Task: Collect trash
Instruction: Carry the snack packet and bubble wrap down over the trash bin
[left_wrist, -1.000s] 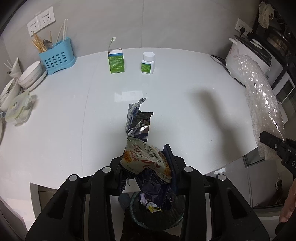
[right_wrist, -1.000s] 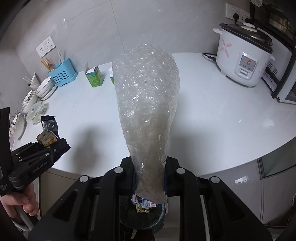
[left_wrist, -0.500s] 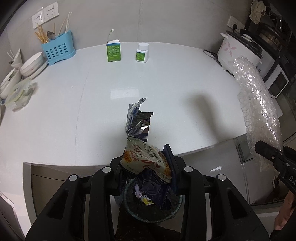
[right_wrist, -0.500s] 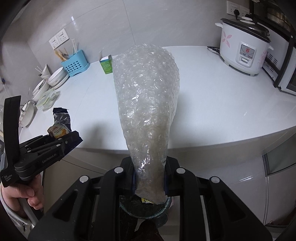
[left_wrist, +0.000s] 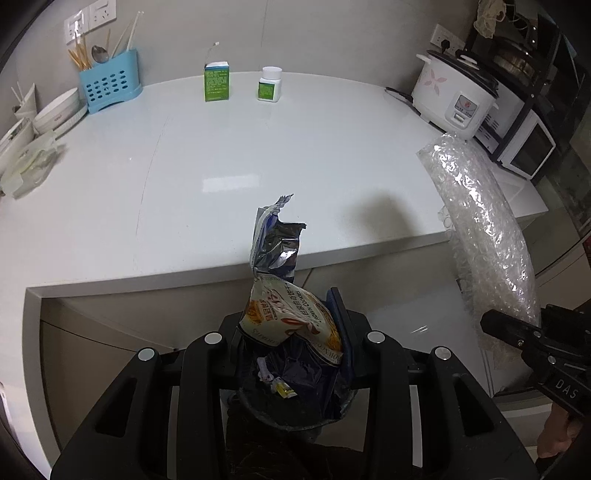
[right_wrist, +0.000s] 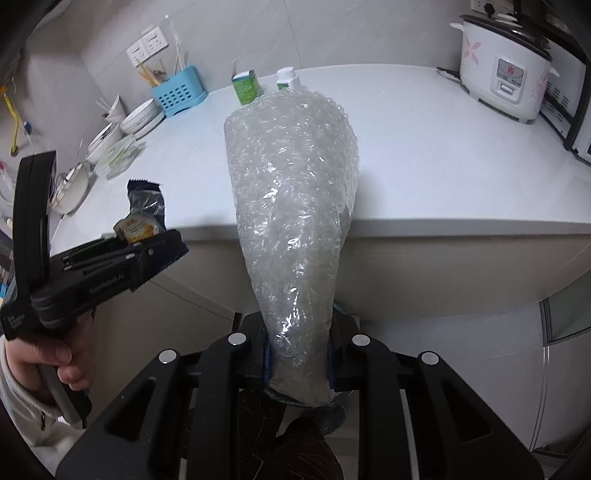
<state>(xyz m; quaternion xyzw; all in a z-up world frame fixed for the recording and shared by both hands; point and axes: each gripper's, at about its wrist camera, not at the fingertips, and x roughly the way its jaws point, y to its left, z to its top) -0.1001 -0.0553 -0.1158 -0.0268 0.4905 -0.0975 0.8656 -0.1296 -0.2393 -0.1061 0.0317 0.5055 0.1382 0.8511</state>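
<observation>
A crumpled snack wrapper (left_wrist: 291, 314) with a torn silver top stands up between the fingers of my left gripper (left_wrist: 291, 325), which is shut on it. Directly below it, in front of the counter, is a round trash bin (left_wrist: 295, 413) with a dark liner and small scraps inside. My right gripper (right_wrist: 299, 354) is shut on the lower end of a tall roll of clear bubble wrap (right_wrist: 291, 206), and the bin's rim (right_wrist: 332, 410) shows just beneath it. Each gripper appears in the other's view: the right gripper (left_wrist: 517, 332) with the bubble wrap (left_wrist: 480, 221), the left gripper (right_wrist: 159, 254) with the wrapper (right_wrist: 142, 218).
The white counter (left_wrist: 184, 166) carries a green carton (left_wrist: 217, 82), a white pill bottle (left_wrist: 270, 84), a blue utensil holder (left_wrist: 109, 85) and stacked bowls (left_wrist: 55, 114) at the back left. A rice cooker (left_wrist: 456, 96) and a microwave (left_wrist: 524, 147) stand at the right. Cabinet fronts lie below the counter edge.
Both grippers have drawn back off the counter past its front edge and sunk lower, each keeping its load. The bin under the left gripper shows more fully.
</observation>
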